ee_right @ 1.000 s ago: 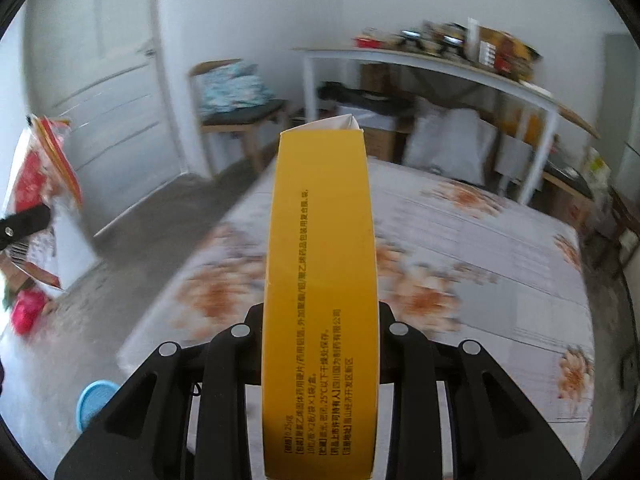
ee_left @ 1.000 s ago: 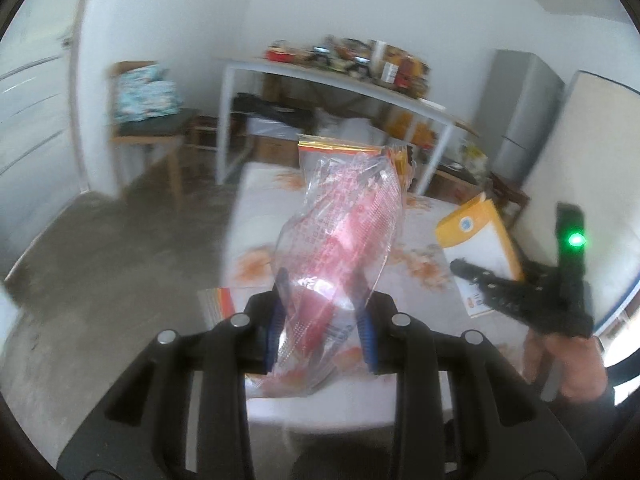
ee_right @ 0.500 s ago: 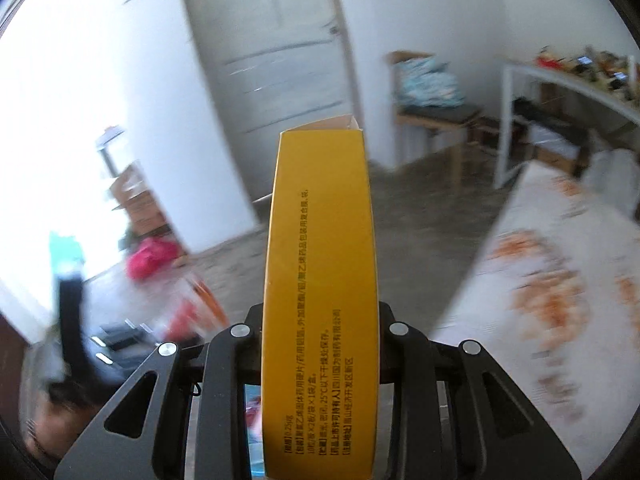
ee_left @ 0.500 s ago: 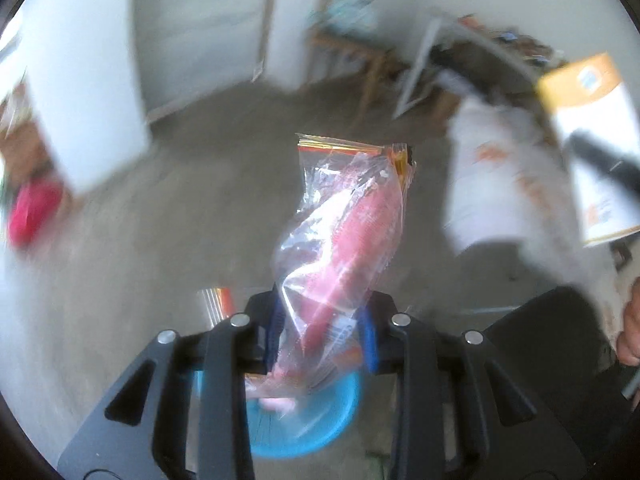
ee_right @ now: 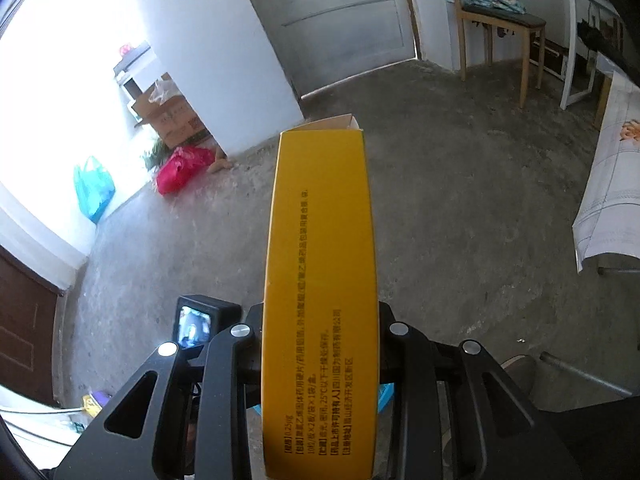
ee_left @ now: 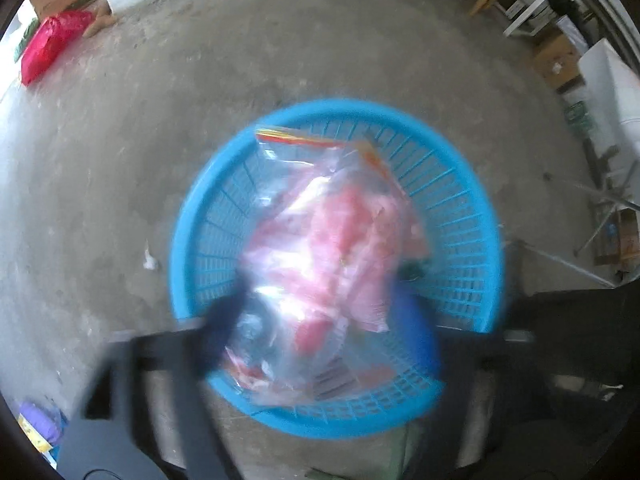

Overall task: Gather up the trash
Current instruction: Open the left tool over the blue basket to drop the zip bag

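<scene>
Item 1: left gripper (ee_left: pixel 320 320). Pointing down over the basket, heavily motion-blurred. Jaws look spread apart w/ the bag between them; whether they grip it or have let go, can't tell thru the blur.

Item 2: clear zip bag (ee_left: pixel 320 256). Transparent plastic w/ red/pink contents, coloured zip strip at the far end. Sits within the basket's outline, between the left jaws, lower end overlapping the near rim.

Item 3: blue basket (ee_left: pixel 460 216). Round, slatted plastic, on the concrete floor (ee_left: pixel 160 140) directly below the left gripper. Bag covers most of its middle.

Item 4: right gripper (ee_right: pixel 320 320). Held above the floor, aimed forward & slightly down. Jaws narrow, clamped on both sides of the box.

Item 5: yellow box (ee_right: pixel 322 280). Long carton, dark printed text along the face, far end flap open. Stands lengthwise between the right jaws, sticking well out past them. A sliver of blue shows below it near the gripper.

Item 6: surroundings, right wrist view. Red plastic bag (ee_right: pixel 182 168) & teal plastic bag (ee_right: pixel 94 188) on the floor by the white wall corner, cardboard boxes (ee_right: pixel 172 120) just behind the red one. Wooden chair (ee_right: pixel 496 28) w/ a patterned cushion near the grey door (ee_right: pixel 340 12). Worktop w/ floral cloth (ee_right: pixel 612 184) at the right edge. Small camera screen (ee_right: pixel 196 324) just left of the right gripper.
</scene>
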### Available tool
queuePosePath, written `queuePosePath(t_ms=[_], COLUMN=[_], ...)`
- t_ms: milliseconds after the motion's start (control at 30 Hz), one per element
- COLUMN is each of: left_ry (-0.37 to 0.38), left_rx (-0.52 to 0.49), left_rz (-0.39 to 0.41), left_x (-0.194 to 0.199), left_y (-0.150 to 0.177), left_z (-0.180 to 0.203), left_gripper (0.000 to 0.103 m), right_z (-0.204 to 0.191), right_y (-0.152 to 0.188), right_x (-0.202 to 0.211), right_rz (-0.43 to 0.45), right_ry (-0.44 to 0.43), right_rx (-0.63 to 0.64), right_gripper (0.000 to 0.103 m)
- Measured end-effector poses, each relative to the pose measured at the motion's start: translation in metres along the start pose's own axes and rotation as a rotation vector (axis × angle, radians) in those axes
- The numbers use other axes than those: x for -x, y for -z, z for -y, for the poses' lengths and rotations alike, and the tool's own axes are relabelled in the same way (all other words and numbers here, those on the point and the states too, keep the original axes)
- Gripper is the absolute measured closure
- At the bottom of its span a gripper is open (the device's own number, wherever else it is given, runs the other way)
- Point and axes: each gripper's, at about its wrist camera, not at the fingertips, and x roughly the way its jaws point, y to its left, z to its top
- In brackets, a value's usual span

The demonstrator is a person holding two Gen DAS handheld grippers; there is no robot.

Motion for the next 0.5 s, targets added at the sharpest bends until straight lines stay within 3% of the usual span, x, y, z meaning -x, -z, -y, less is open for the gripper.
queuePosePath(t_ms=[133, 500], left_ry=[-0.002, 0.062], left_rx=[0.001, 0.17], left_rz=[-0.012, 0.185], left_x=[0.001, 0.061], left_y=[0.008, 0.021], left_z=[-0.002, -0.046], left_gripper=[0.02, 0.02], right_z=[0.003, -0.007], right_y=[0.0, 0.0], right_x=[-0.009, -0.038], right_rz=[-0.038, -0.141], right_ry=[0.005, -0.015], right_rx=[-0.001, 0.021], right_gripper=[0.073, 0.073])
